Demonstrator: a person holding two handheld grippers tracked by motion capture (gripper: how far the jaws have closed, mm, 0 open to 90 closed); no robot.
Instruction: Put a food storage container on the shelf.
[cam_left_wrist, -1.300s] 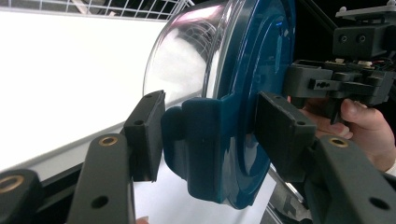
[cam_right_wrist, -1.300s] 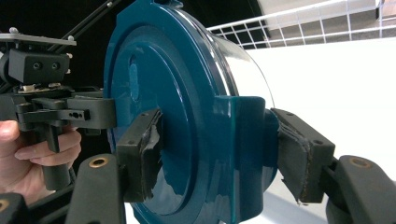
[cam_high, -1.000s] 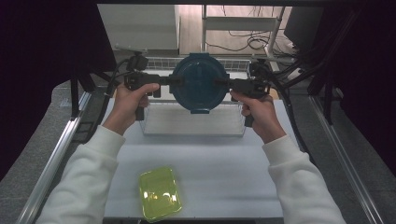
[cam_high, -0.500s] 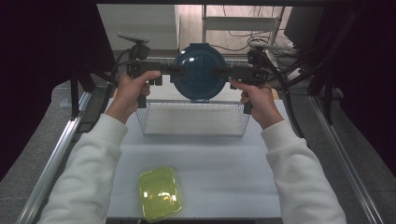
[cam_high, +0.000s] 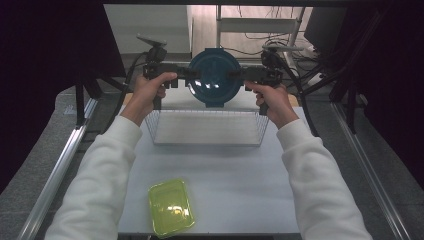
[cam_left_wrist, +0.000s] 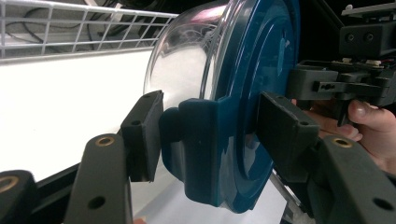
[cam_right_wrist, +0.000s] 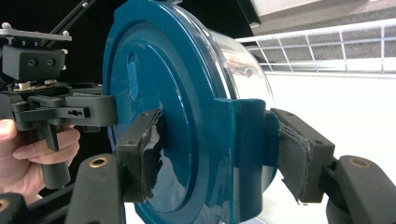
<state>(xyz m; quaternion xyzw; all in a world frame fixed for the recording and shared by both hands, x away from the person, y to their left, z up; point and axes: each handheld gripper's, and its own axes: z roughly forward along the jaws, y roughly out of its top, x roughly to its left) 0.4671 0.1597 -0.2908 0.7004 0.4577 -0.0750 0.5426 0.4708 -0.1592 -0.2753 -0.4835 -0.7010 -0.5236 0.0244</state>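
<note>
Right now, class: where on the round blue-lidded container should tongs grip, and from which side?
Grip the blue container at its two lid latch tabs, coming level from opposite sides, as the left tongs and right tongs do. The clear bowl is smooth and curved; the tabs are flat.

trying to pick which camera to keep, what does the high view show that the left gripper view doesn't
High view alone: the yellow-green lid lying on the white table near the person's side, both white sleeves, and the whole wire basket from above.

Left gripper view alone: a close look at the left gripper with its pads on the clip tab of the blue lid, and the clear bowl wall beneath that lid.

Both: the round blue-lidded container held on edge between the left gripper and the right gripper, above the basket.
</note>
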